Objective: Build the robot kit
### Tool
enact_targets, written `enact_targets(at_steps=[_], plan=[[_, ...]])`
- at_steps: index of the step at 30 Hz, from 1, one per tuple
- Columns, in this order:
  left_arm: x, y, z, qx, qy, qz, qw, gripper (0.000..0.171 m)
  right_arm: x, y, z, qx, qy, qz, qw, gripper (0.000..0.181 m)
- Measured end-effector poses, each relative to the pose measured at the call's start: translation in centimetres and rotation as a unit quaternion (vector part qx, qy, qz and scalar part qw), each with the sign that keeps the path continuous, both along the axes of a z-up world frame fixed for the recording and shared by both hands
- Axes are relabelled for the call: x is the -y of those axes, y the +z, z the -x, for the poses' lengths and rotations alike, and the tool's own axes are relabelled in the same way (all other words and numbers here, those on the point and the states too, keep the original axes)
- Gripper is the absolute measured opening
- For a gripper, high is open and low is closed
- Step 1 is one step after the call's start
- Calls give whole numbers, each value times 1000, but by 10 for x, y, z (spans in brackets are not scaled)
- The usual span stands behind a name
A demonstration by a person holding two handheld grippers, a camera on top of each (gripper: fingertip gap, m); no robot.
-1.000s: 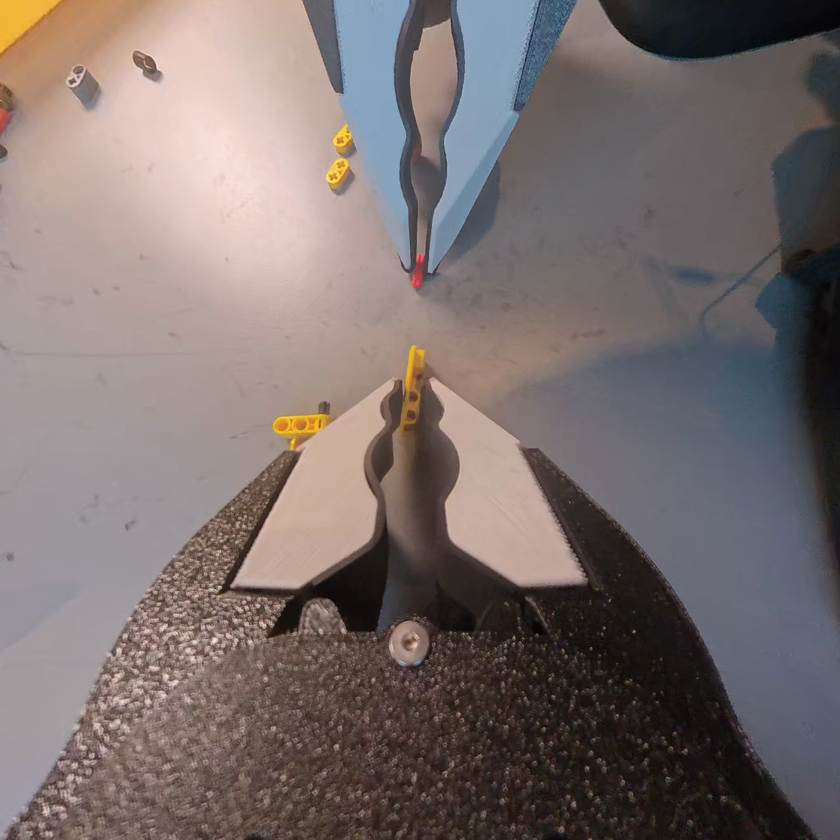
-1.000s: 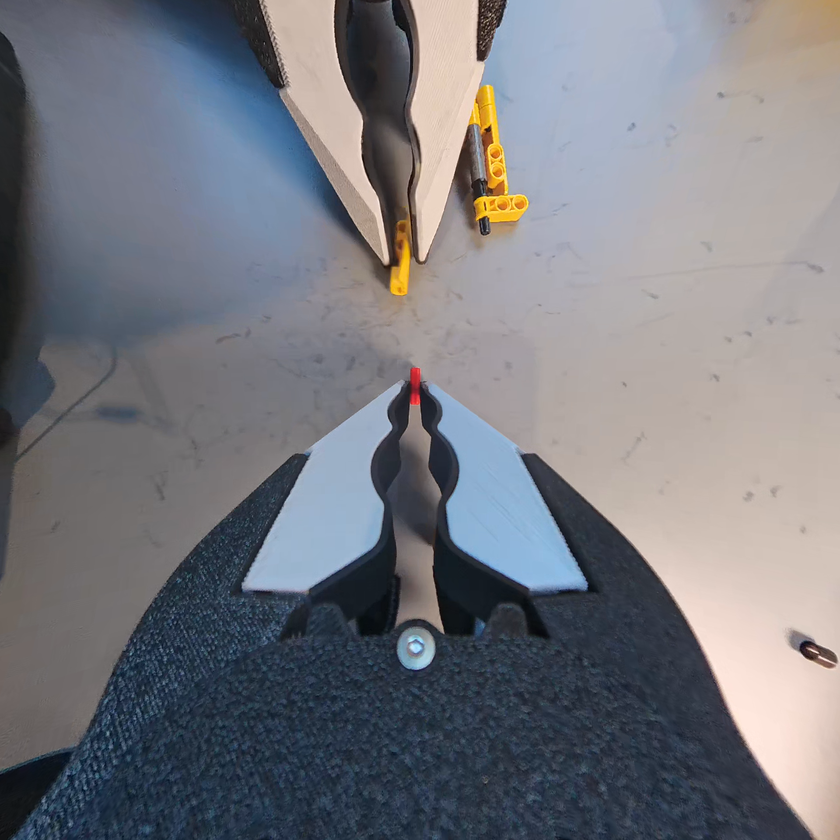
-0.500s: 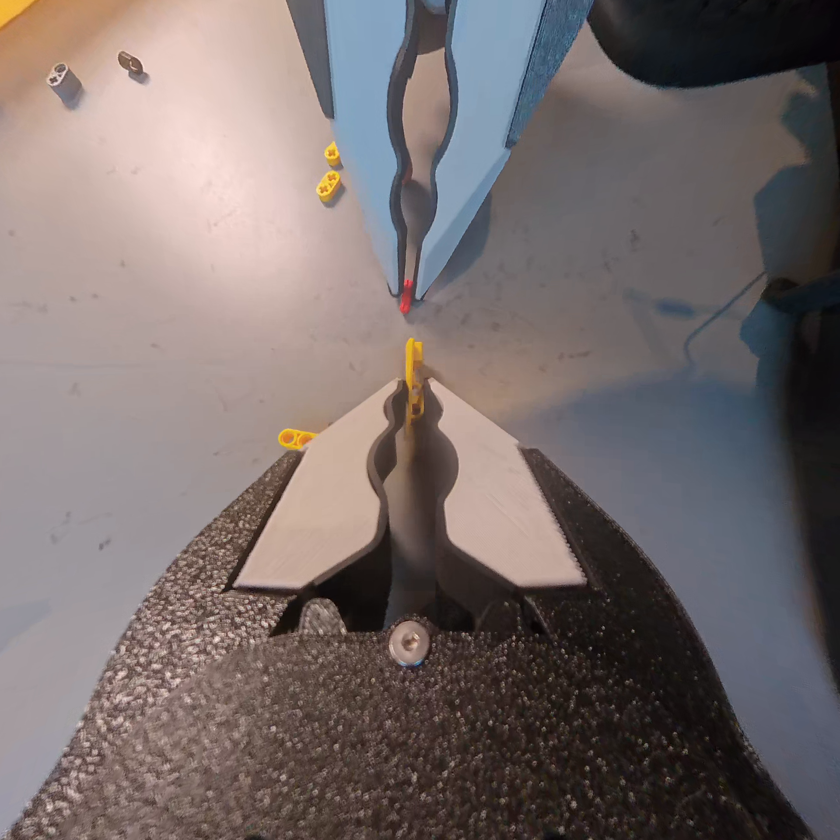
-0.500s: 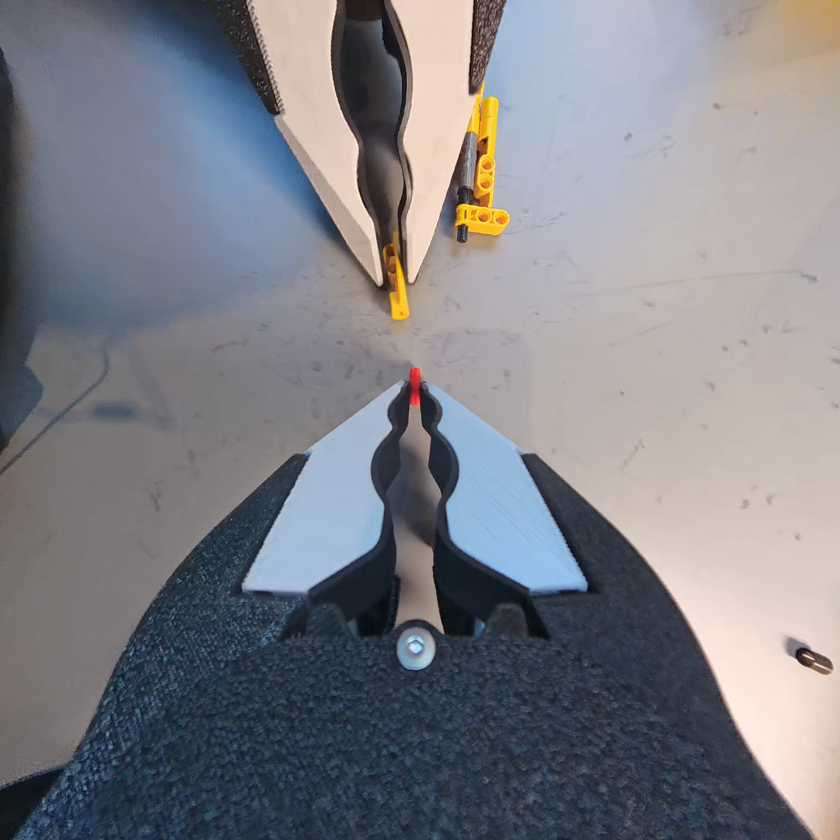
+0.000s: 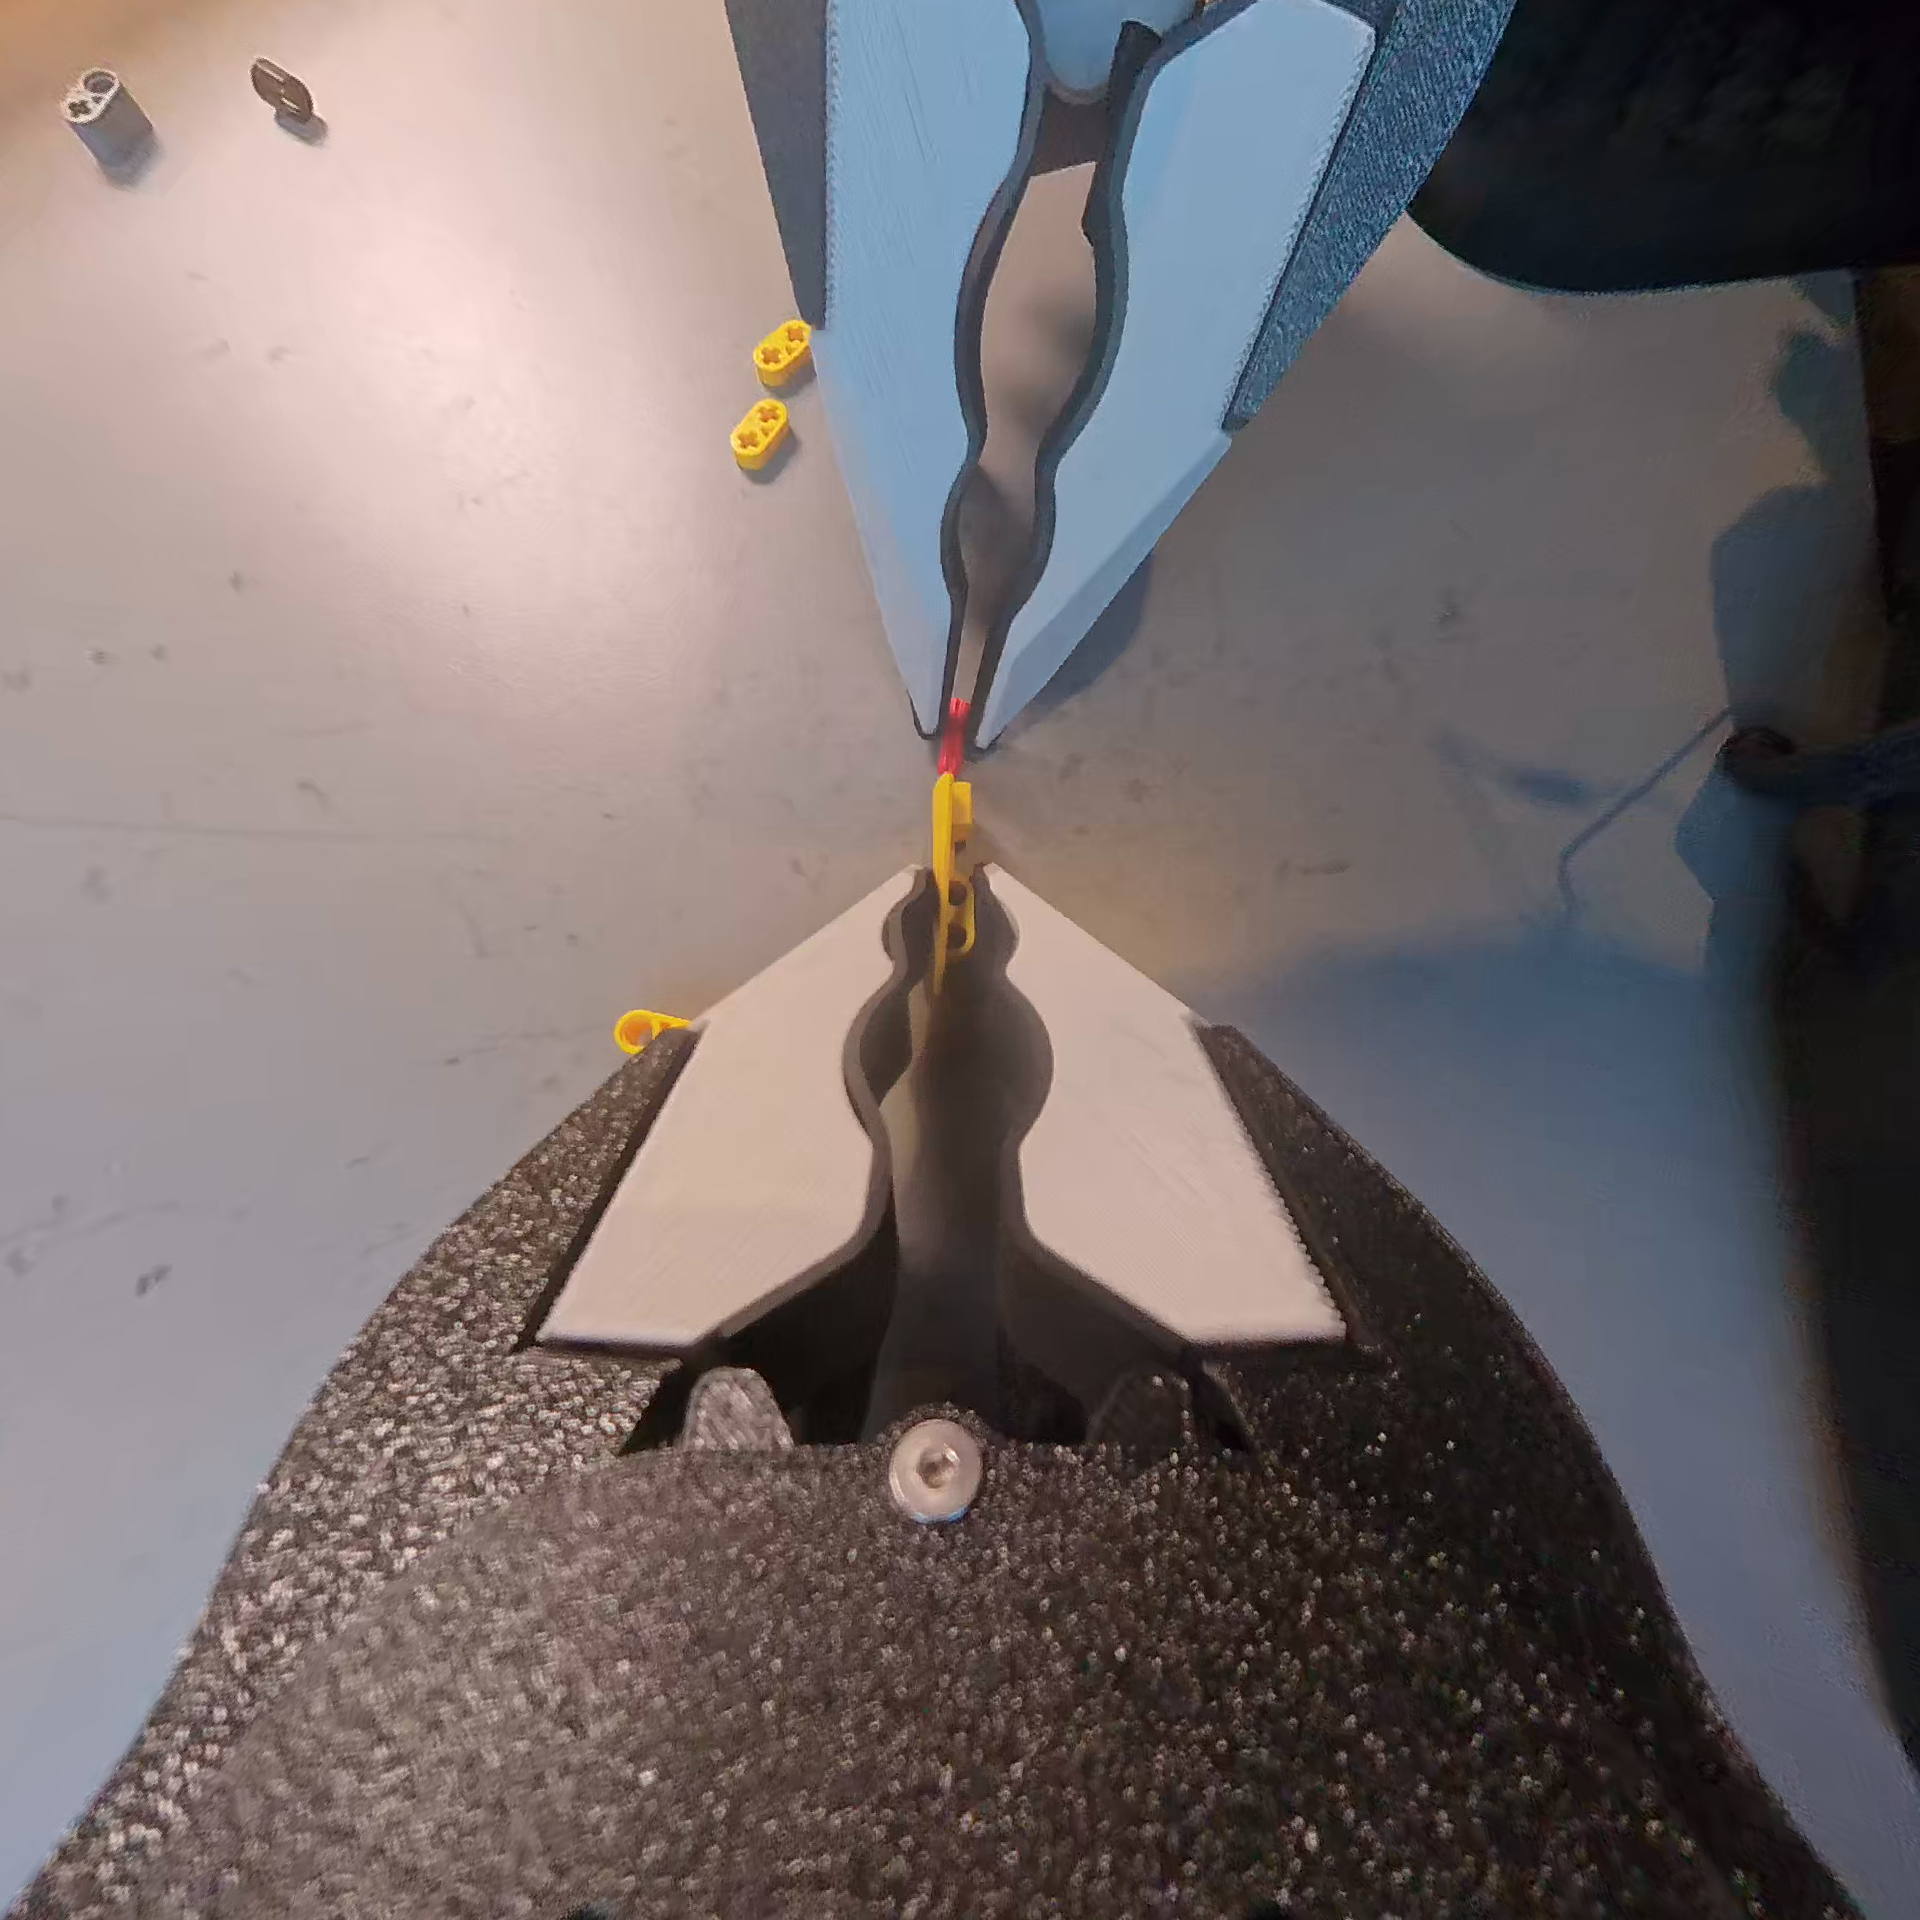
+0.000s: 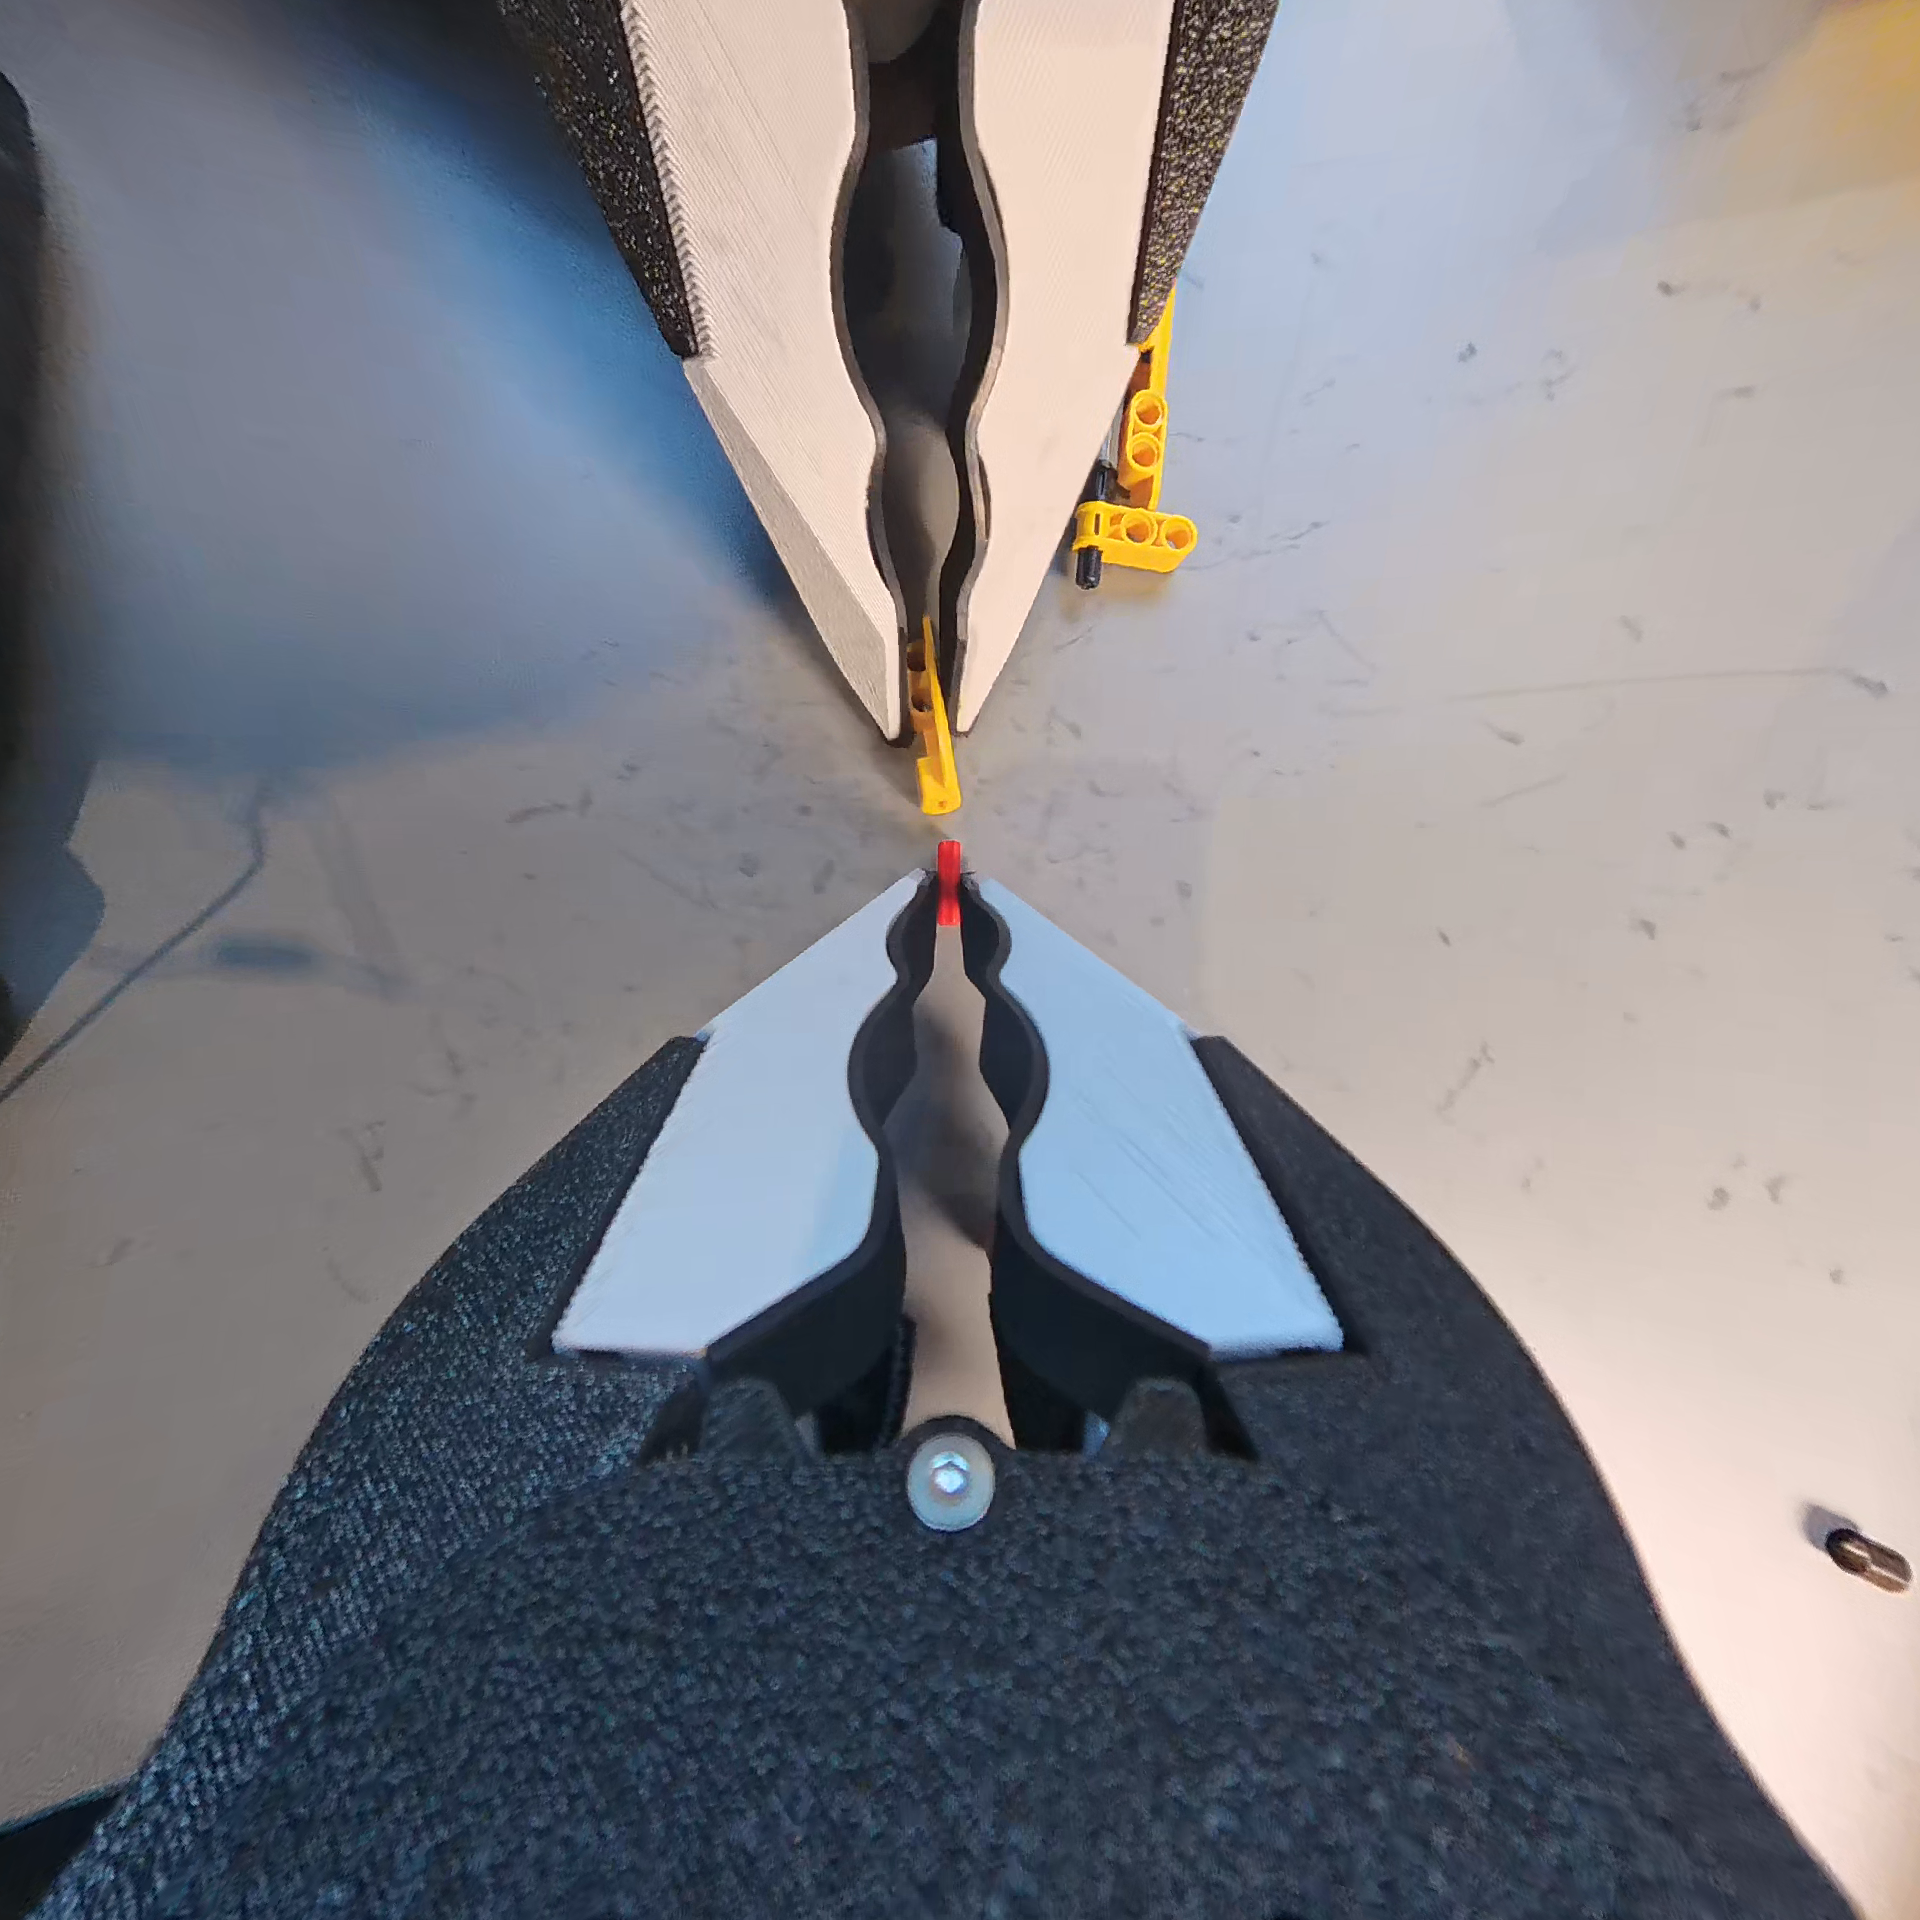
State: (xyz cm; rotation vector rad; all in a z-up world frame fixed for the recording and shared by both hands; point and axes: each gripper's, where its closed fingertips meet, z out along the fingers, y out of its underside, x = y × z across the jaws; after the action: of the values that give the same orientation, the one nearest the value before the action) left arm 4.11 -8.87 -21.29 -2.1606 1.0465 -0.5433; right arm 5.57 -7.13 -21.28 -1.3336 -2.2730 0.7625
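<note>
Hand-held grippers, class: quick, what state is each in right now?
Left hand-held gripper: shut on the yellow beam.
Right hand-held gripper: shut on the red pin.

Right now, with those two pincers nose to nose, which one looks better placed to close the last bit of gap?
Probably the right gripper. It pinches the short red plastic pin, already aimed at the end of the yellow holed plastic beam, which the left gripper holds level. Either could advance.

No readable text, labels, brands, numbers or signs in either view, none on the gripper bodies, the small plastic parts or the table surface
</note>
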Motion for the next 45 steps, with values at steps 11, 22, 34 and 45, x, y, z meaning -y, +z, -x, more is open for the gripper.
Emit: enact_targets(at_steps=[11,22,34,45], plan=[[-2,0,-2,1,2,-3,1000,6,2,0,3,1,-2,-1,1000,3],[-1,0,-2,1,-6,-3,1000,6,1,0,5,2,-14,4,1000,3],[-1,-1,-2,5,-6,-12,1000,6,1,2,2,-6,-23,20,1000,3],[-1,-1,-1,2,-15,-16,1000,6,5,2,3,-8,-16,20,1000,3]])
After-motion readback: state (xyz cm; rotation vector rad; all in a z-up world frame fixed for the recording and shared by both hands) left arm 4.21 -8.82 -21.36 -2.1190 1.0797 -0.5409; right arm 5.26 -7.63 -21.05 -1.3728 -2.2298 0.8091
